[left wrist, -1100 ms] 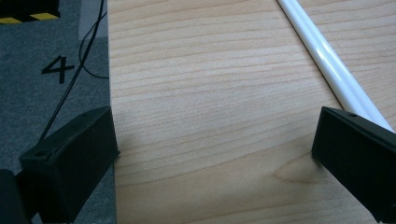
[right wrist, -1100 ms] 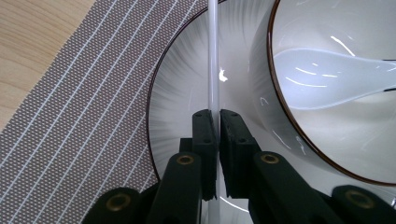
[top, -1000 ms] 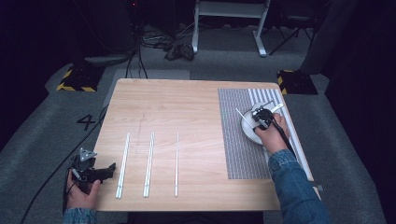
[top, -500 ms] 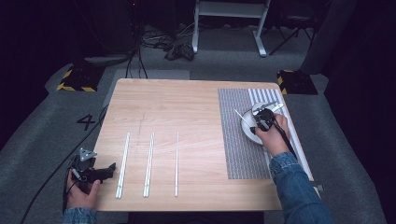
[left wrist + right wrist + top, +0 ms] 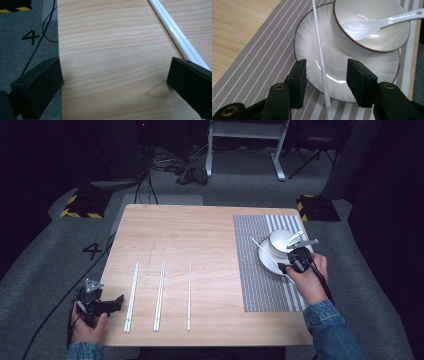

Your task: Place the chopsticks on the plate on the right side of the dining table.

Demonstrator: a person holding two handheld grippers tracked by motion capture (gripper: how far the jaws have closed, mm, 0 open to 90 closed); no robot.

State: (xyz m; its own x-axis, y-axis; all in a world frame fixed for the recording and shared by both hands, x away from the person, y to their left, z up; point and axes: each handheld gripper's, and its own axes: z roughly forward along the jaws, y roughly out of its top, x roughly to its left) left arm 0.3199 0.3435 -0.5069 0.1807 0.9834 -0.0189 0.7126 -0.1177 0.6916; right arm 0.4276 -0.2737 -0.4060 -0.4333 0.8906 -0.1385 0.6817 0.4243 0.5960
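Observation:
A white plate (image 5: pixel 267 261) (image 5: pixel 384 67) lies on the striped placemat (image 5: pixel 255 280) (image 5: pixel 262 62), with a white bowl (image 5: pixel 280 239) (image 5: pixel 362 10) on it and a spoon (image 5: pixel 296 239) (image 5: pixel 387 21) in the bowl. One white chopstick (image 5: pixel 262 249) (image 5: pixel 318 42) rests across the plate's left side. My right gripper (image 5: pixel 287 265) (image 5: pixel 325 72) hovers at the plate's near edge. Its jaws have just been opening, and the chopstick runs between them untouched. My left gripper (image 5: pixel 117 302) (image 5: pixel 113 80) stands open over the table's front left corner with nothing in it.
On the bare wood left of the mat lie two pairs of white chopsticks (image 5: pixel 131 295) (image 5: pixel 160 292) and a single one (image 5: pixel 189 292). The nearest pair (image 5: pixel 175 30) runs just past my left gripper's right jaw. The table edge is under the left jaw.
My right gripper has opened and drawn back towards the near edge of the plate, leaving the chopstick lying across it. The left gripper has stayed put.

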